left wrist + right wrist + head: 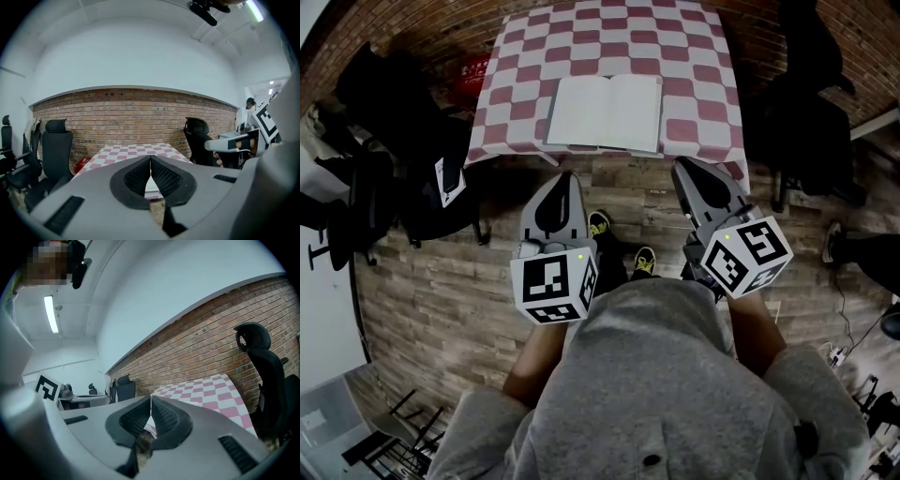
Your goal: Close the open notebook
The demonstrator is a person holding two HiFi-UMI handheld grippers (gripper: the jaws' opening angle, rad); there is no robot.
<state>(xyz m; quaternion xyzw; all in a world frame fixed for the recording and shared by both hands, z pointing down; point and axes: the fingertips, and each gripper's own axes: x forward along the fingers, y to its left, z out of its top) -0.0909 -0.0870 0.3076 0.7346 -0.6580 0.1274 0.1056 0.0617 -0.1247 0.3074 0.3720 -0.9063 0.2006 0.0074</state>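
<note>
Here, checkered table point(698, 56), open notebook point(605, 112) lying flat on it

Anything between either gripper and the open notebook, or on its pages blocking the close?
Nothing visible. The notebook lies open and bare near the table's front edge. The left gripper and right gripper hang short of that edge above the floor, jaws together and empty, with only open space ahead.

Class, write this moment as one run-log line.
notebook: open on table | left gripper: shut, empty | right gripper: shut, empty | closing: not begun
</note>
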